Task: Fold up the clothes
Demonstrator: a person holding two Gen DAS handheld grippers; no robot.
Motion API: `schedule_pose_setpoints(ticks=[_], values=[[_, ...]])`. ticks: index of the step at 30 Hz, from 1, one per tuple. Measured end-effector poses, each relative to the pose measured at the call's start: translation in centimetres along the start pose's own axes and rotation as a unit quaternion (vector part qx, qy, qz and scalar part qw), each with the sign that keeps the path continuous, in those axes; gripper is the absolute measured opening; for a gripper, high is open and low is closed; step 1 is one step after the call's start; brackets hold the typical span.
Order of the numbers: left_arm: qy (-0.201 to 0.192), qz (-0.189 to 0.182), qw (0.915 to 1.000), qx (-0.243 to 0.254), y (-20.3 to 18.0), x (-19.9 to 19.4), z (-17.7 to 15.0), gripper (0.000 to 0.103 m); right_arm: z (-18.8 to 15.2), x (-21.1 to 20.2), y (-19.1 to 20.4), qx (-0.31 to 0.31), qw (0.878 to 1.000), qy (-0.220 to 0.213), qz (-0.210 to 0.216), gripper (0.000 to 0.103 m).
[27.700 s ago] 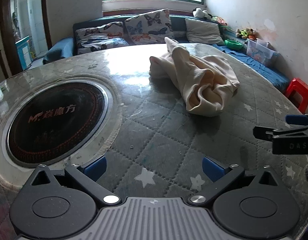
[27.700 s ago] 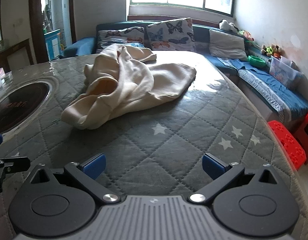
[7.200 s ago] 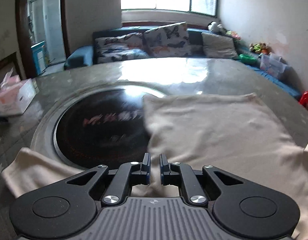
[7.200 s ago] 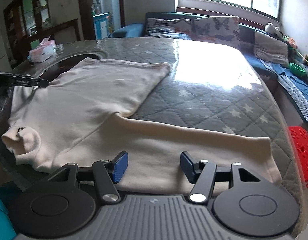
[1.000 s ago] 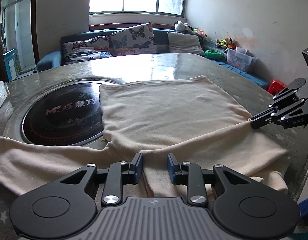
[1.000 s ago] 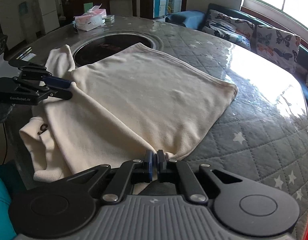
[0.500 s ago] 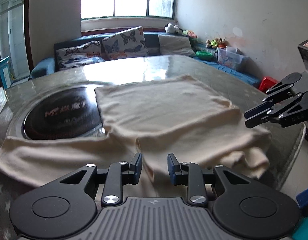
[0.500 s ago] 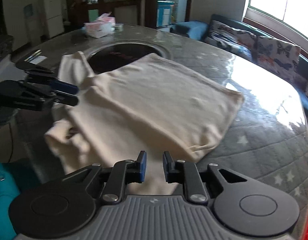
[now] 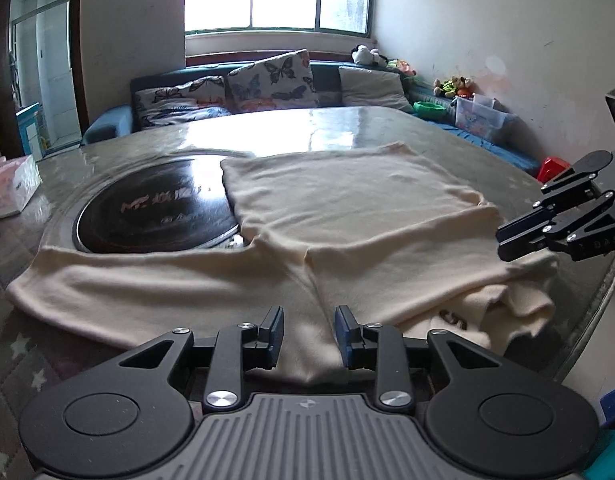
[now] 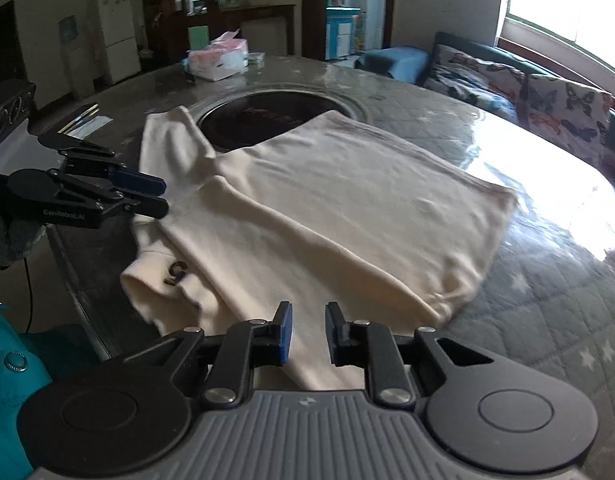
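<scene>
A cream sweatshirt (image 9: 347,208) lies spread on the round table, its body flat and its hem toward the sofa. One sleeve (image 9: 91,280) stretches left below the hob. The other side is folded in over the body, and the collar with a small label (image 10: 175,270) hangs bunched at the table's near edge. My left gripper (image 9: 309,336) stands open just over the near cloth, holding nothing. My right gripper (image 10: 307,332) is open too, above the folded edge. Each gripper shows in the other view, the right one (image 9: 519,240) and the left one (image 10: 147,196), both hovering apart from the cloth.
A black round hob (image 9: 155,208) is set into the quilted table (image 10: 547,300), partly under the garment. A tissue box (image 10: 219,60) stands at the far side. Beyond the table sits a sofa with butterfly cushions (image 9: 267,80). A teal cloth (image 10: 3,360) hangs below the table edge.
My right gripper, shut on the folded edge a second ago, has opened and let it drop. Both grippers have drawn back and risen from the garment.
</scene>
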State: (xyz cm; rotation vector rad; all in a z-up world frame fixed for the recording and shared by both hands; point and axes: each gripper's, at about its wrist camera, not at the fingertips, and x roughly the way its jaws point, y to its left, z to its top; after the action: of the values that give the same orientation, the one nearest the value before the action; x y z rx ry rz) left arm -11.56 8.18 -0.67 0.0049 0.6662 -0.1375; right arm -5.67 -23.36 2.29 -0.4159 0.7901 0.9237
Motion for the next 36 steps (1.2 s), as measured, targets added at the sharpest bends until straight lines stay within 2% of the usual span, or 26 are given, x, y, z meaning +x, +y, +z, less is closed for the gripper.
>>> schedule_pose_setpoints(ticks=[5,11,17,20,24,27,33,34,36], values=[[-0.007,0.018,0.9997,-0.014,1.3,-0.6,0.4,0.032,0.5,1.3,0.7,-0.021,1.0,0.02,0.01,0.017],[-0.013,0.089,0.9936,-0.068,5.5,-0.8,1.4,0.033,3.7,2.8,1.3,-0.035,0.999,-0.001,0.029,0.017],[-0.019,0.164,0.9795,-0.116,9.9,-0.9,1.8,0.04,6.2,6.2,2.7,-0.047,0.998,-0.005,0.05,0.017],[-0.018,0.2,0.9695,-0.14,12.0,-0.8,1.7,0.042,6.8,7.9,3.4,-0.048,0.997,0.0,0.058,0.018],[-0.012,0.239,0.9543,-0.179,14.7,-0.4,1.5,0.042,6.8,7.6,3.6,-0.05,0.997,-0.004,0.055,0.021],[-0.007,0.251,0.9456,-0.207,16.3,-0.1,1.3,0.042,6.8,7.3,3.7,-0.052,0.997,-0.007,0.052,0.023],[-0.005,0.252,0.9377,-0.24,17.7,0.4,1.0,0.039,6.4,6.0,3.6,-0.046,0.998,-0.018,0.047,0.024],[-0.007,0.25,0.9374,-0.242,17.8,0.5,1.0,0.036,6.4,5.7,3.6,-0.045,0.998,-0.02,0.046,0.024],[-0.012,0.245,0.9377,-0.246,18.0,0.6,1.1,0.019,6.2,5.2,3.5,-0.042,0.998,-0.024,0.044,0.025]])
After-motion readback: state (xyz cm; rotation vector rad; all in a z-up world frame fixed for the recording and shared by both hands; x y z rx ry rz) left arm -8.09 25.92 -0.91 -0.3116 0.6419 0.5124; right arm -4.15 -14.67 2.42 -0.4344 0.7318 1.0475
